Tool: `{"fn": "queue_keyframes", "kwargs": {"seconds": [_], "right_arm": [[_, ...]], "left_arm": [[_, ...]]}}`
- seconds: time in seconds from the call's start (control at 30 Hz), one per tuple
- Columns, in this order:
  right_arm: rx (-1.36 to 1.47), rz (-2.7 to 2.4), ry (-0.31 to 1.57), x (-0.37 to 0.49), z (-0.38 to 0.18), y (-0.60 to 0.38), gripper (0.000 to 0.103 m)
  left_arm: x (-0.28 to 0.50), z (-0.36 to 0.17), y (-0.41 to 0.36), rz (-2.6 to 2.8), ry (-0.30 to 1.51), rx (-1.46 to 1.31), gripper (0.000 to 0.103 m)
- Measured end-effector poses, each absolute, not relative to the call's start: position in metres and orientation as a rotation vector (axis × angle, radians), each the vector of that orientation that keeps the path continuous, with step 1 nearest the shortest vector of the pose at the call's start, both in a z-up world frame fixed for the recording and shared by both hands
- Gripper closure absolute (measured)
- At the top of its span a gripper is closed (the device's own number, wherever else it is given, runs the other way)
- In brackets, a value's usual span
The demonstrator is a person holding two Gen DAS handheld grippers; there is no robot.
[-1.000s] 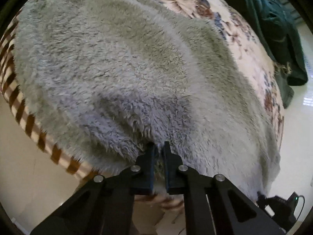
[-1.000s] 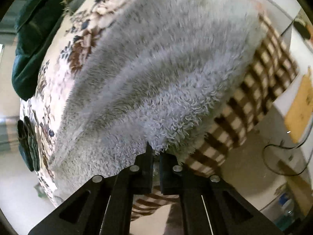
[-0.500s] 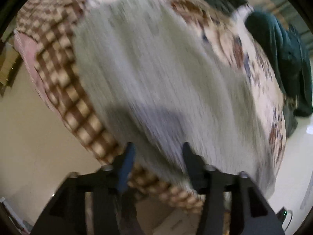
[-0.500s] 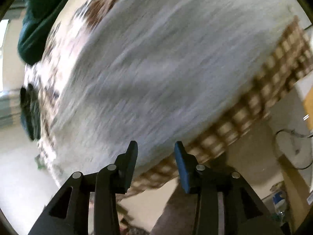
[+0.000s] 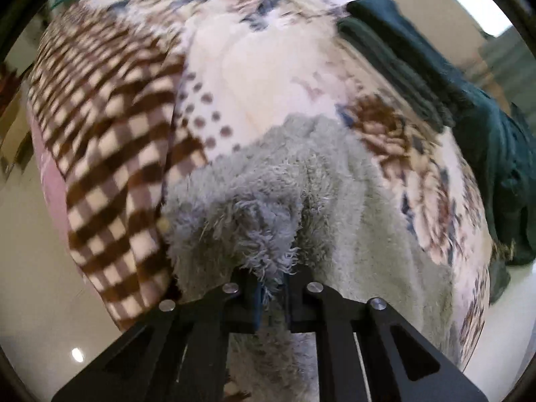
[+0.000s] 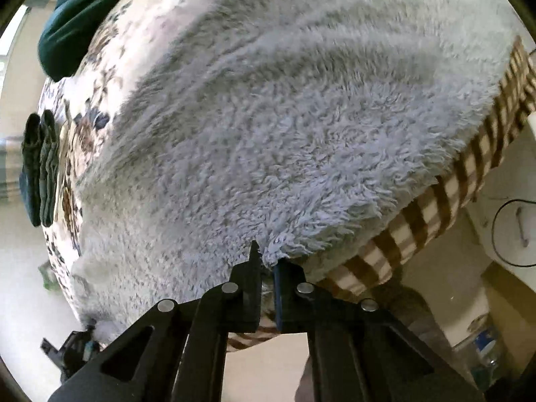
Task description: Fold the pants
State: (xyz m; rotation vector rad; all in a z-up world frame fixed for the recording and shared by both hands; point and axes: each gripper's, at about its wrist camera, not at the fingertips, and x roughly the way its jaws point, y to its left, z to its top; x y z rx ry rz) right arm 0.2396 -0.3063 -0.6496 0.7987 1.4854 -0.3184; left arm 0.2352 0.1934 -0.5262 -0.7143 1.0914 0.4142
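Pants (image 5: 321, 201), grey and fluffy, lie on the patterned blanket (image 5: 110, 154) just ahead of both grippers. Left gripper (image 5: 269, 288) is nearly closed, with a bunched tuft of fleece pinched between its fingers. Right gripper (image 6: 266, 268) is likewise clamped on the near edge. To fold well, I would lift both corners evenly, keep the edge taut between them, and carry it forward without dragging the blanket.

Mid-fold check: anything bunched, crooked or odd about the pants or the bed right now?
Only one thing: the grey fleece pants are bunched into a lump at the left gripper, not flat. The right gripper pinches their edge, which lies smooth.
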Motion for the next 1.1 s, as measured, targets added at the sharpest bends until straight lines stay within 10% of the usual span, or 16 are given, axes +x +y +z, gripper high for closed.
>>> {"fn": "queue_keyframes", "kwargs": {"seconds": [0.33, 0.47, 0.6, 0.67, 1.1], "right_arm": [[0.837, -0.282, 1.645, 0.234, -0.669, -0.310, 0.091], [0.871, -0.265, 1.653, 0.228, -0.668, -0.325, 0.052], [0.852, -0.279, 1.587, 0.212, -0.648, -0.358, 0.048], [0.877, -0.317, 1.536, 0.202, -0.640, -0.383, 0.038], [1.113, -0.744, 1.113, 0.135, -0.622, -0.630, 0.037]], "left_arm": [[0.192, -0.536, 0.223, 0.464, 1.144, -0.804, 0.092], [0.198, -0.531, 0.217, 0.463, 1.194, -0.775, 0.087], [0.199, -0.500, 0.189, 0.475, 1.207, -0.607, 0.037], [0.201, -0.485, 0.161, 0.447, 1.208, -0.540, 0.028], [0.282, -0.502, -0.137, -0.095, 1.356, -0.290, 0.017]]}}
